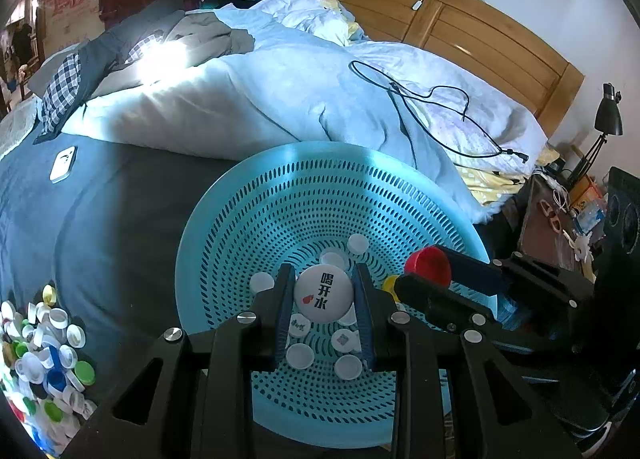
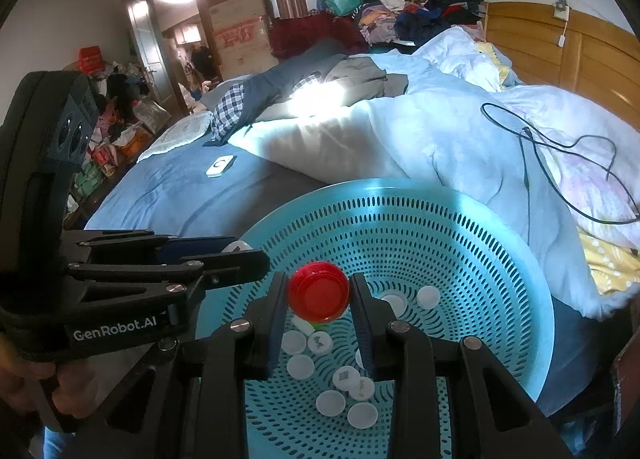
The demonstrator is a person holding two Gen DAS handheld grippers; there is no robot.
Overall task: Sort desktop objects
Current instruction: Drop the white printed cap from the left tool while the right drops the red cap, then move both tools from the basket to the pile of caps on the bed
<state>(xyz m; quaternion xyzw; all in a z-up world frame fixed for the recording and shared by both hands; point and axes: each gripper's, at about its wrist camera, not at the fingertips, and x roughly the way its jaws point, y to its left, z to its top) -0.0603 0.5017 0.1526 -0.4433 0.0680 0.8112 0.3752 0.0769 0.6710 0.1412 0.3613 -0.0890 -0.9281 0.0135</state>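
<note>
At the near left corner of the bed (image 1: 132,195), a heap of loose bottle caps (image 1: 44,355) lies on the blue sheet, white ones mostly, with green, blue and yellow mixed in. Farther up the left side of the sheet sits a small white device (image 1: 63,164), well apart from everything else.

Moving right, a round turquoise strainer basket (image 1: 248,203) rests on the near edge of the bed, its rim against the rumpled pale duvet (image 1: 280,99). Several white caps (image 1: 300,355) are scattered over its perforated bottom.

The left gripper (image 1: 324,295) hangs over the middle of the basket with its jaws closed tight on a white cap with black characters (image 1: 324,293), held flat-face toward the camera, above the caps in the basket.

Just to its right, over the right part of the basket, the right gripper (image 2: 319,293) has its jaws clamped on a red cap (image 2: 319,291), also lifted clear of the basket floor.

On the duvet beyond, toward the wooden headboard (image 1: 480,31), a black cable (image 1: 436,107) trails in loops.
</note>
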